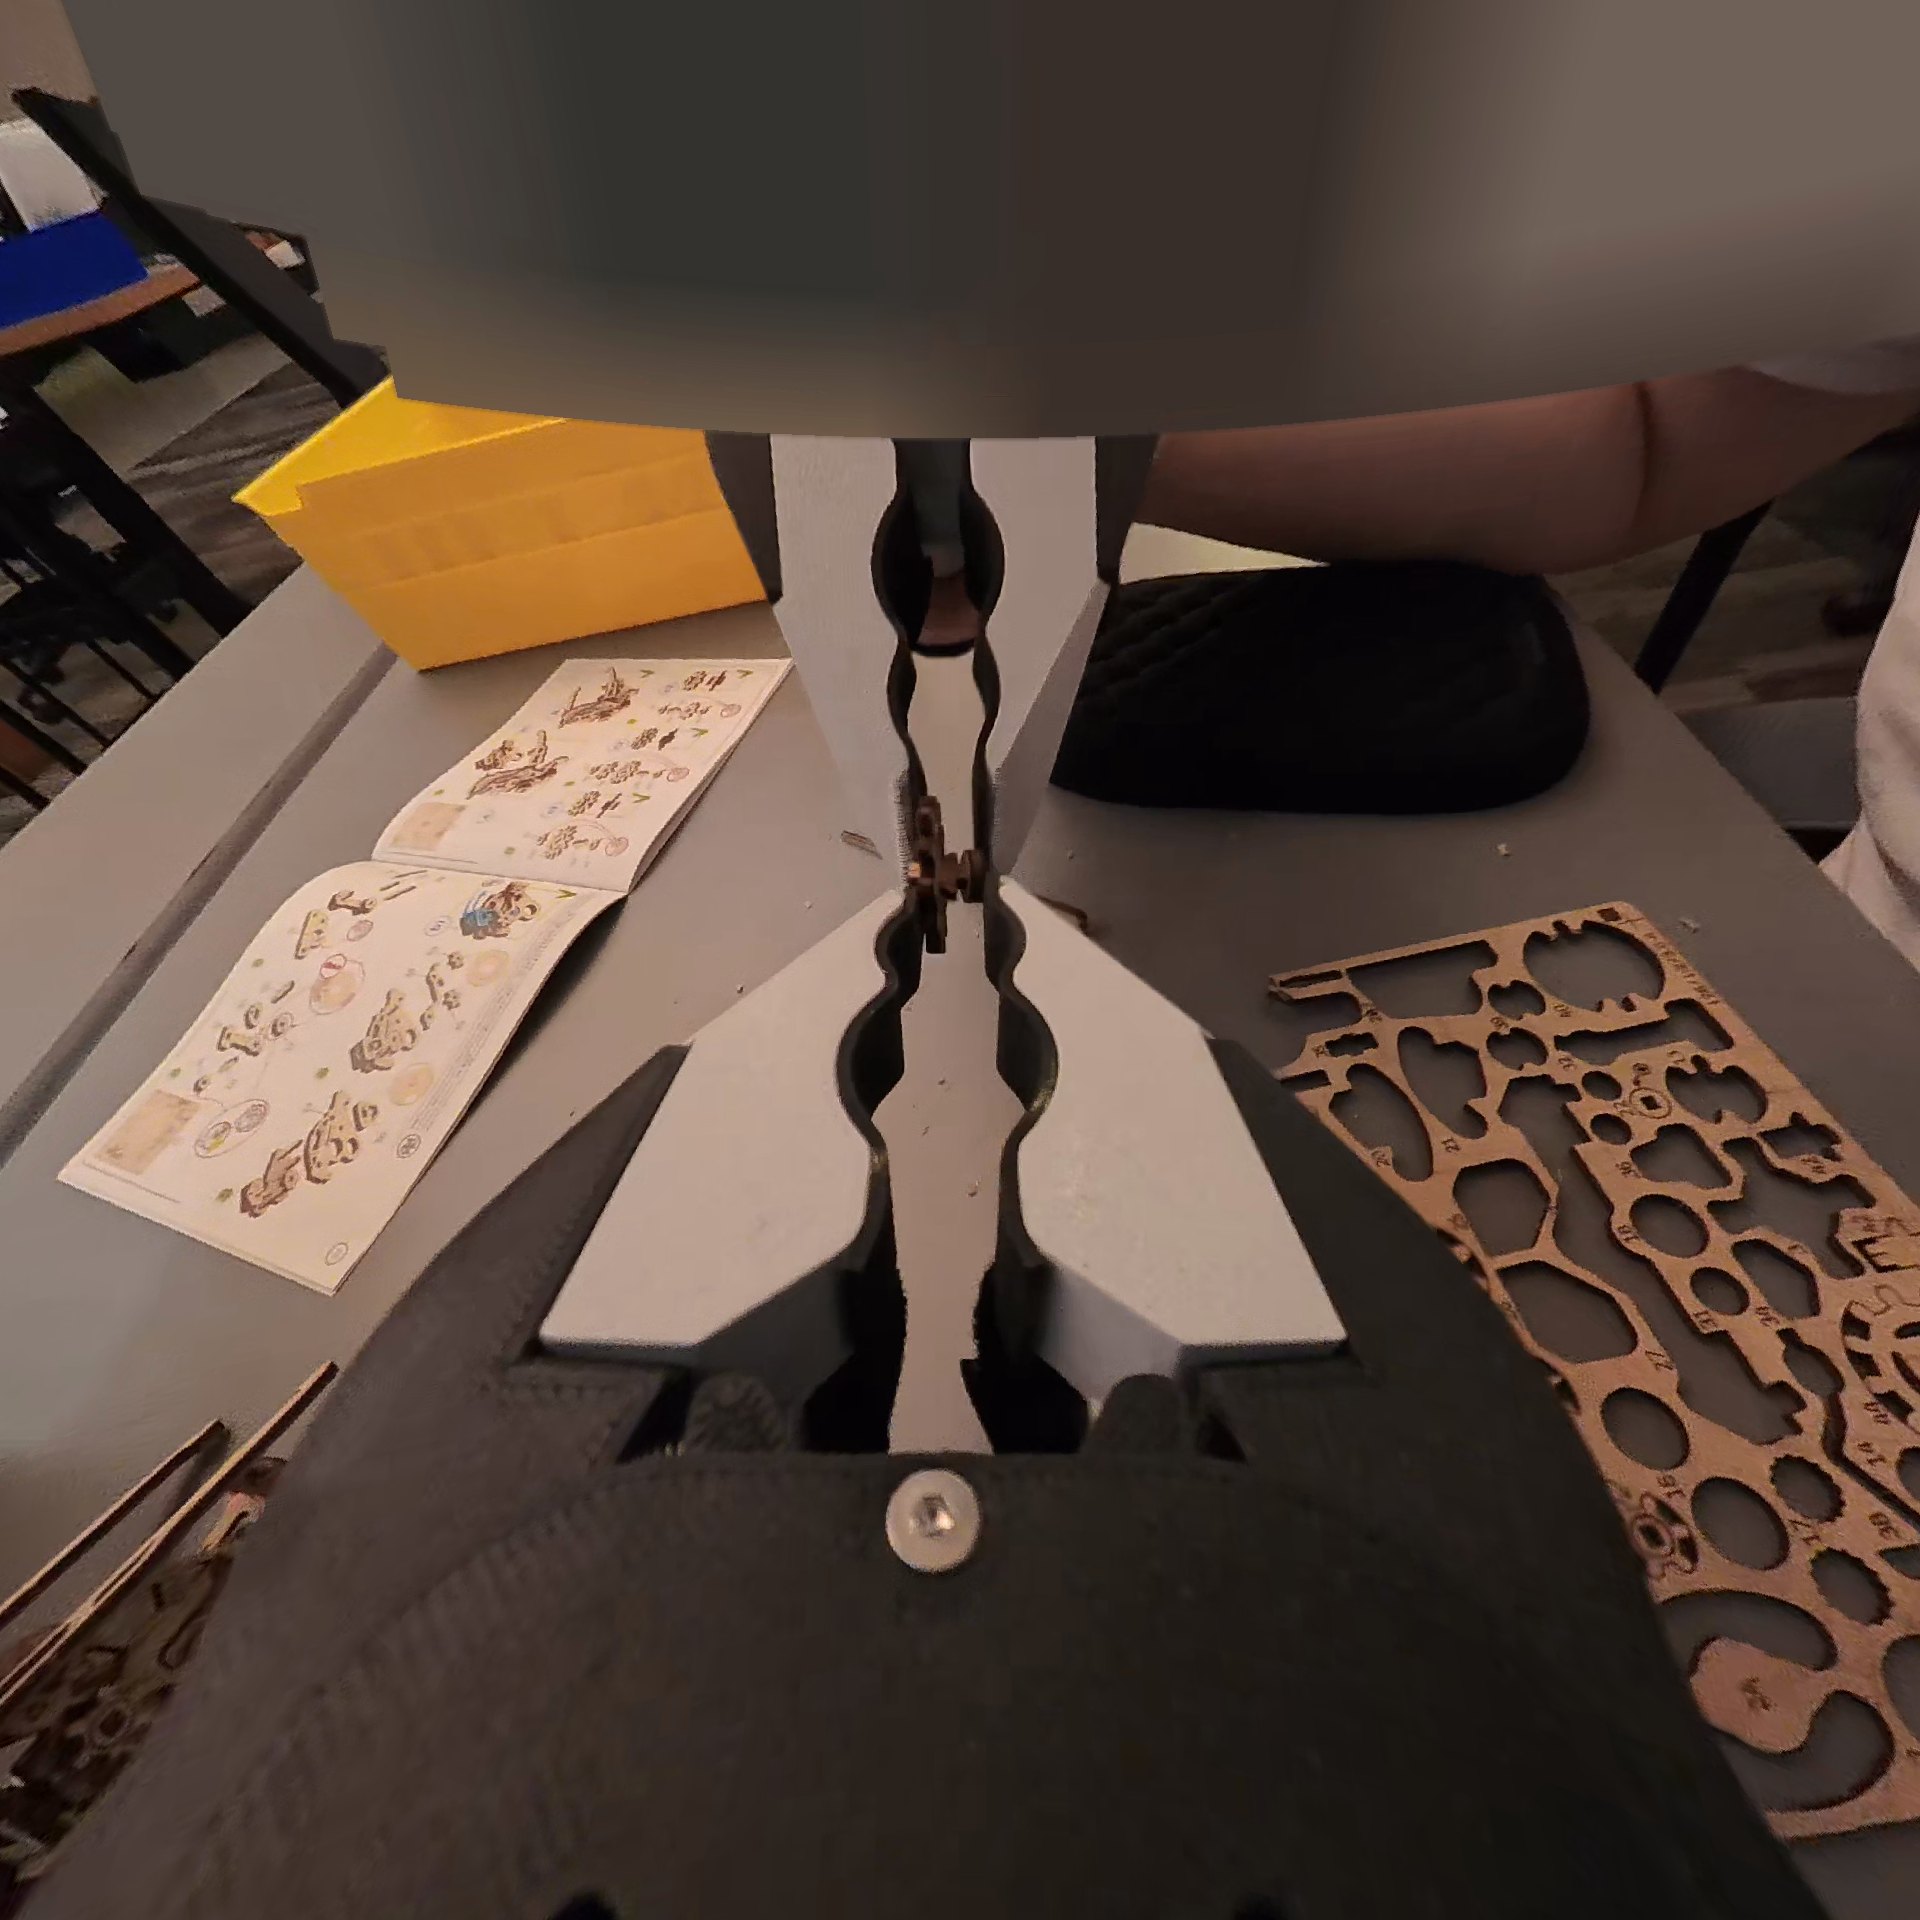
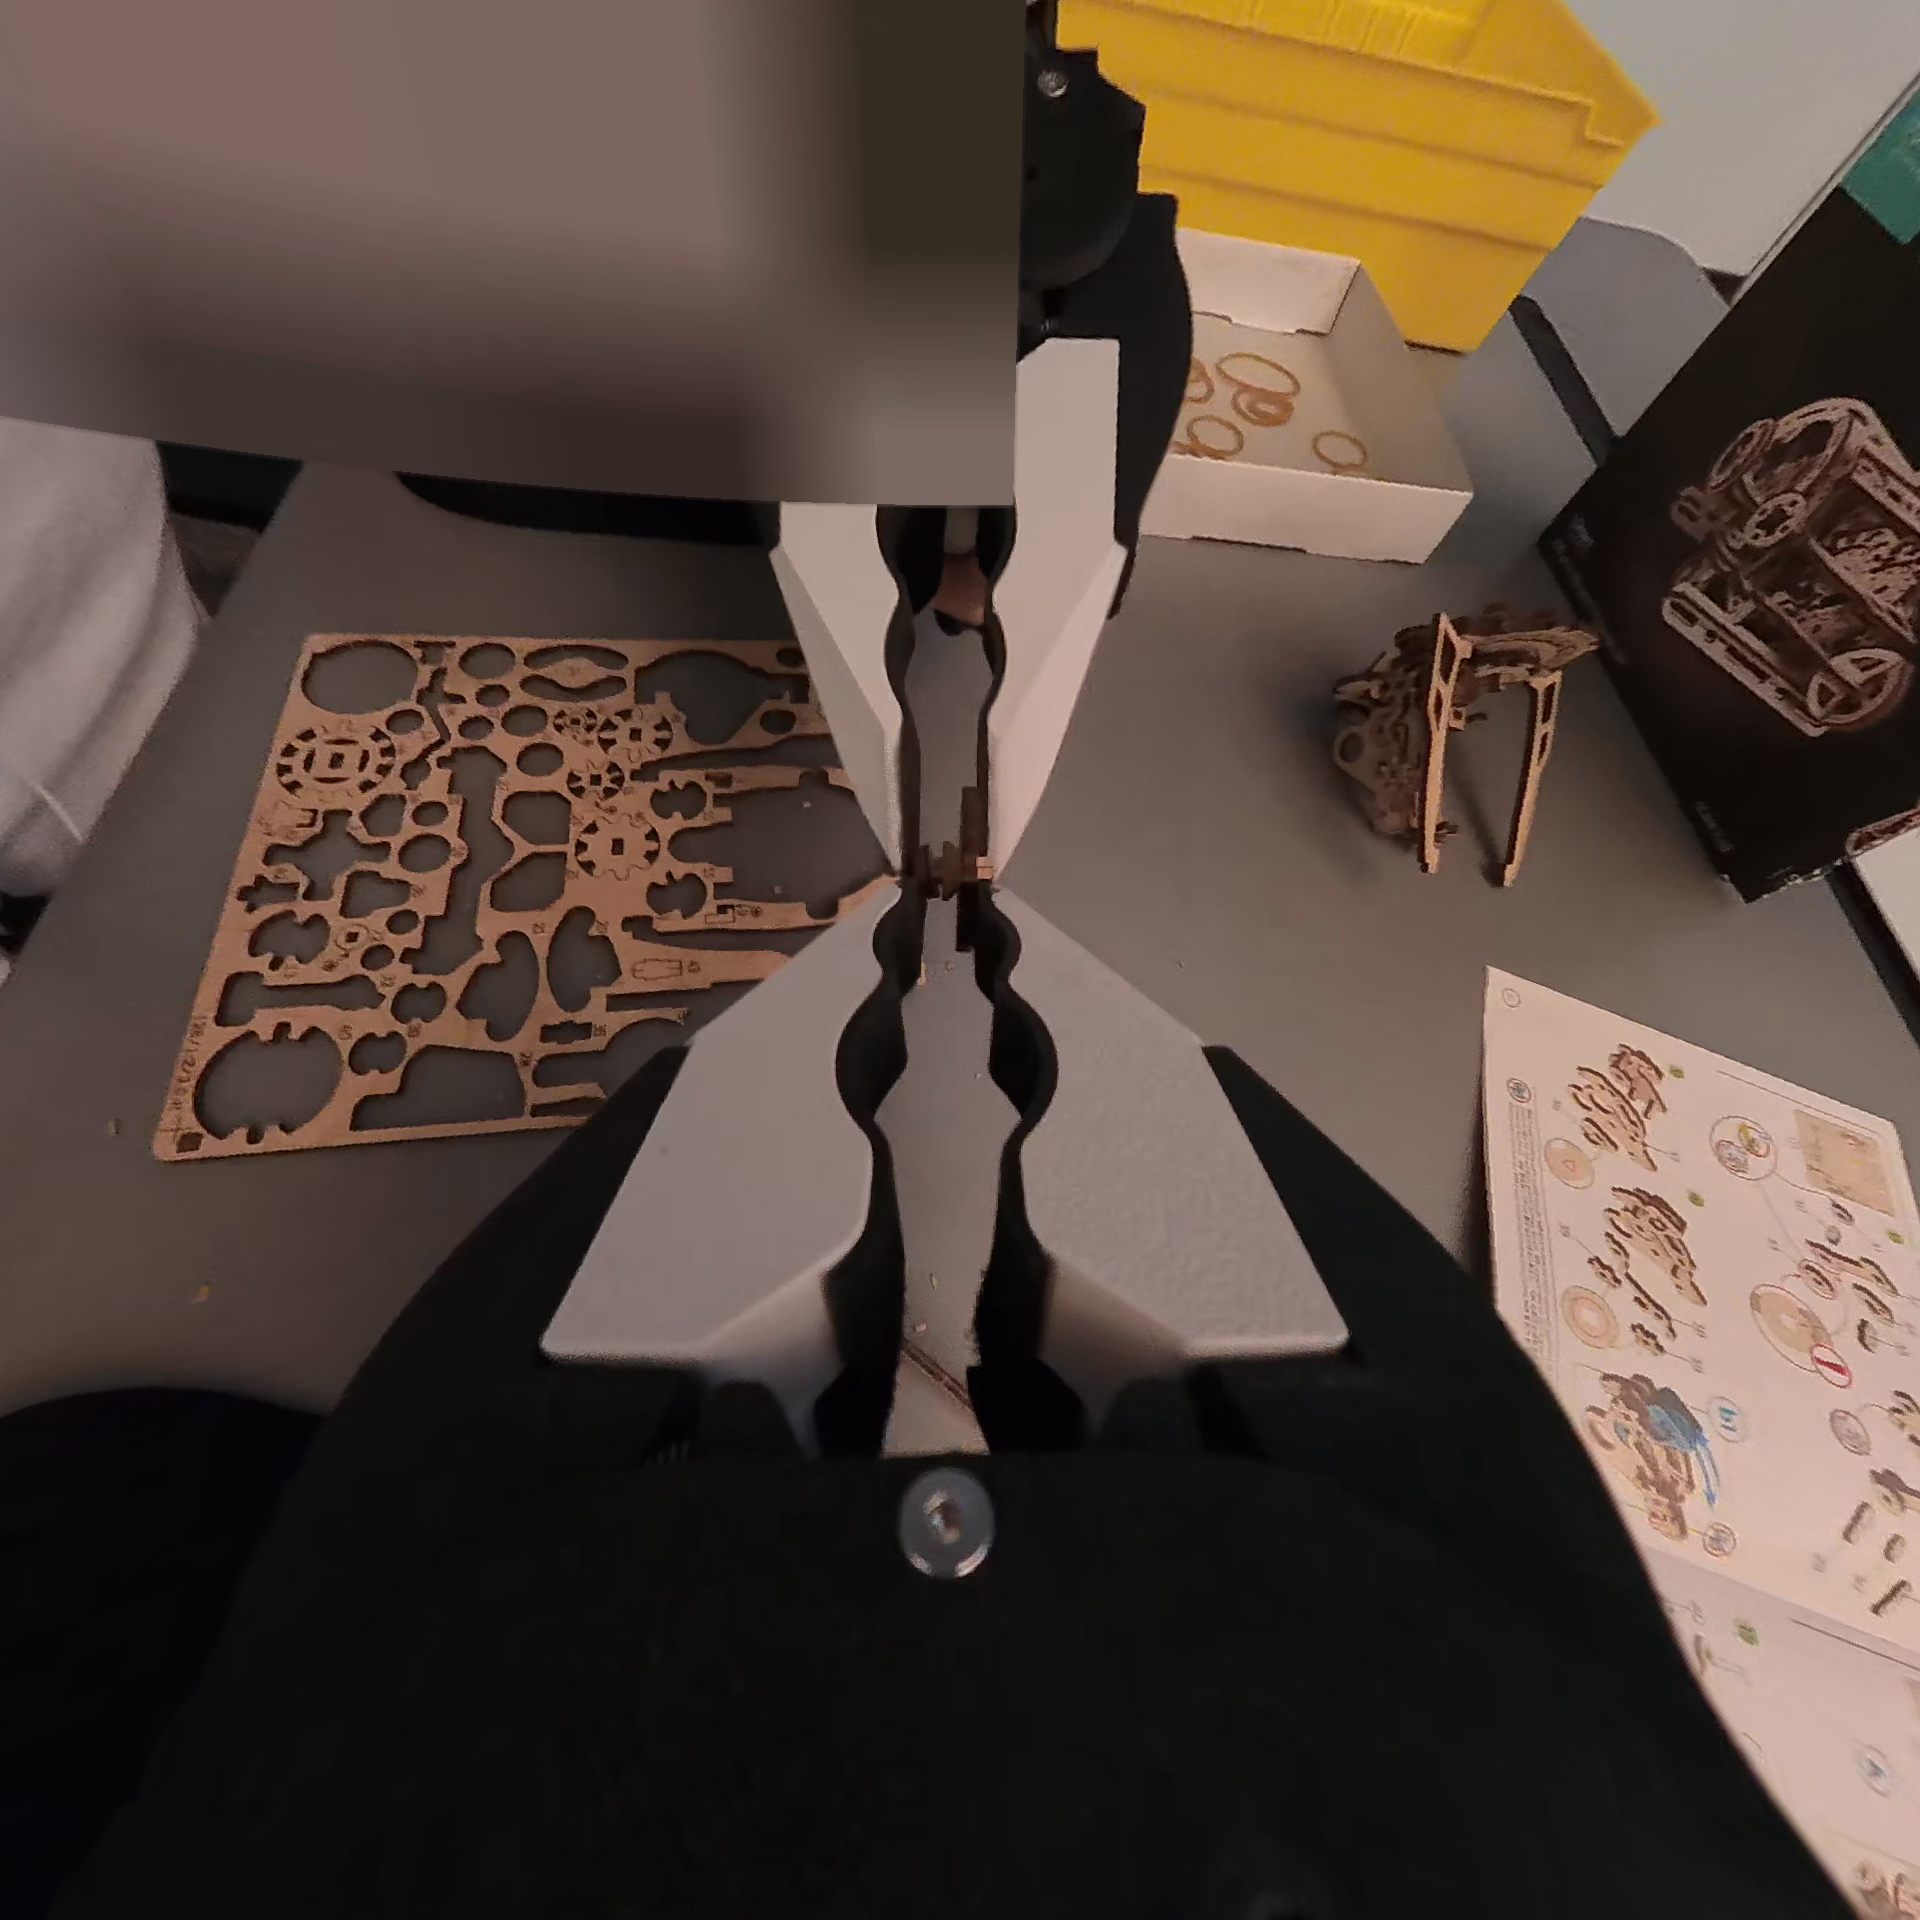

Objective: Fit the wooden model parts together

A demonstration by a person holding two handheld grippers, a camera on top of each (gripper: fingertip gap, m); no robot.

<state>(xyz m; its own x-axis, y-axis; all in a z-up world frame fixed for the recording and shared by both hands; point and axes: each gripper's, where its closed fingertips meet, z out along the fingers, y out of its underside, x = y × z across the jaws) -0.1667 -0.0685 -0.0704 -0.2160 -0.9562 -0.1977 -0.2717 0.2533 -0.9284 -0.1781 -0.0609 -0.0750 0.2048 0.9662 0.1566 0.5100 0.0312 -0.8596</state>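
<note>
**Two tongs meet tip to tip over small wooden parts**

In the left wrist view, the left tongs (image 1: 940, 902) are seen narrowed onto a small wooden gear piece (image 1: 932, 871), which is pinched at the very tips, above the grey counter (image 1: 1195, 883). Directly opposite, the right tongs (image 1: 940, 821) are pointed back toward the camera, their tips brought against the same cluster of parts — the two pairs are touching or all but touching there.

In the right wrist view, the right tongs (image 2: 943, 896) are likewise closed to a narrow gap on a small wooden part (image 2: 948, 871), with the left tongs (image 2: 940, 831) met head-on. Whether the two parts are already seated in each other cannot be told.

A punched-out wooden sheet (image 2: 499, 883) is laid flat on the counter (image 2: 1195, 779) to the left of the tips in this view. To the right, a half-built wooden model (image 2: 1455, 738) is stood near a dark box (image 2: 1787, 623), and an open instruction booklet (image 2: 1704, 1299) is spread nearer the camera. A yellow bin (image 2: 1351, 145) and a white tray (image 2: 1320, 457) are placed behind.
</note>
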